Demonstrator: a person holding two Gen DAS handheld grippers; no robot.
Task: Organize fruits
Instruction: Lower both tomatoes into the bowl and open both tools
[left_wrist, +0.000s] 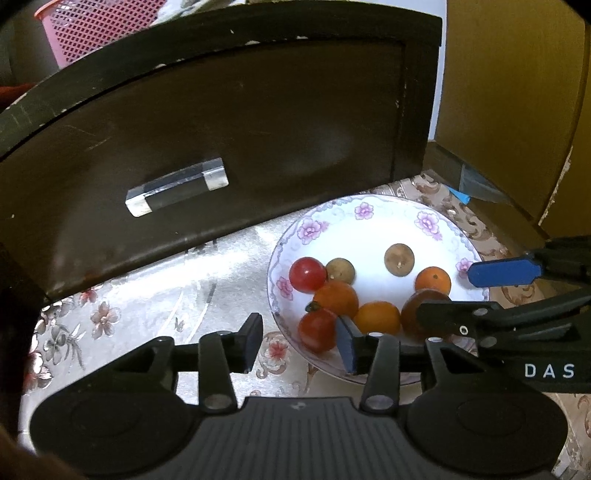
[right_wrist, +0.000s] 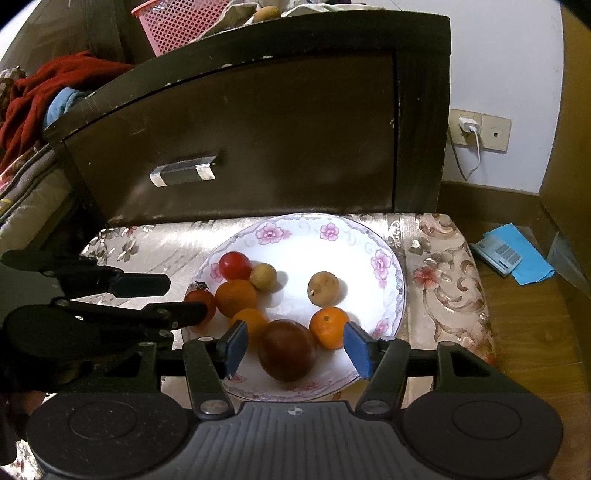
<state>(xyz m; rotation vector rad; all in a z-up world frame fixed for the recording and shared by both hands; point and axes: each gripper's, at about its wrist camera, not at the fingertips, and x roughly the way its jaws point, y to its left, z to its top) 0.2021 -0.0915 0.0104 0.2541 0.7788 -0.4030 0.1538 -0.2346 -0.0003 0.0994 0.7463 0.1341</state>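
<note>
A white floral plate (left_wrist: 373, 214) (right_wrist: 384, 258) on a small patterned table holds two red tomatoes (left_wrist: 307, 274) (right_wrist: 235, 265), three small oranges (left_wrist: 433, 280) (right_wrist: 328, 326), two brown longans (left_wrist: 399, 259) (right_wrist: 323, 288) and a dark red-brown fruit (right_wrist: 286, 349). My left gripper (left_wrist: 301, 341) is open over the plate's left rim, its right finger by the near tomato (left_wrist: 317, 329). My right gripper (right_wrist: 295, 349) is open with the dark fruit between its fingers, not clamped. Each gripper also shows in the other view, the right one (left_wrist: 476, 291) and the left one (right_wrist: 184, 299).
A dark cabinet with a metal drawer handle (left_wrist: 177, 186) (right_wrist: 183, 170) stands right behind the table. A pink basket (right_wrist: 177, 22) sits on top. Red cloth (right_wrist: 44, 85) lies at left. A blue packet (right_wrist: 513, 253) lies on the wooden floor at right, below a wall socket (right_wrist: 476, 129).
</note>
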